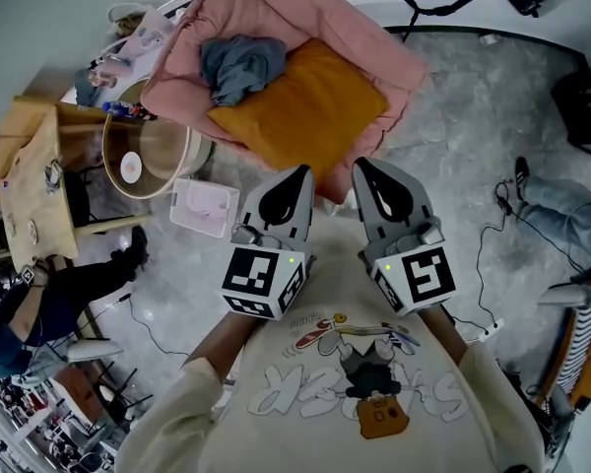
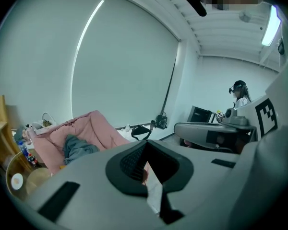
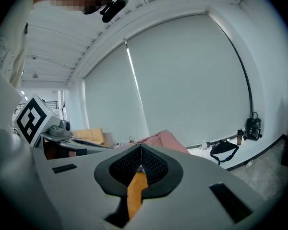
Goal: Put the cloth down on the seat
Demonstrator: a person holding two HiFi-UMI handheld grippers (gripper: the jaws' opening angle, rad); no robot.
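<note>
The blue-grey cloth lies crumpled on the pink padded seat, toward its back left. It touches the upper left corner of the orange cushion that fills the seat's middle. In the left gripper view the cloth sits low against the pink seat, beyond the jaws and to their left.

The only clear print is the black-and-white square markers on the two gripper cubes. The cream sweatshirt carries a cartoon and large letters, upside down in the head view and not surely readable. The pink print on a flat white box is too small to read.

Both grippers are well apart from the cloth, held side by side near the person's chest and pointing at the seat's front edge. The left gripper is clenched with nothing in it, its pads meeting. The right gripper is likewise closed and empty, with orange showing through the slit below its tips.

The white box lies just beside the seat's front left corner, and a round wooden tub presses against the seat's left side. Right of the seat, grey speckled floor lies open, with cables and a person's leg farther right.
</note>
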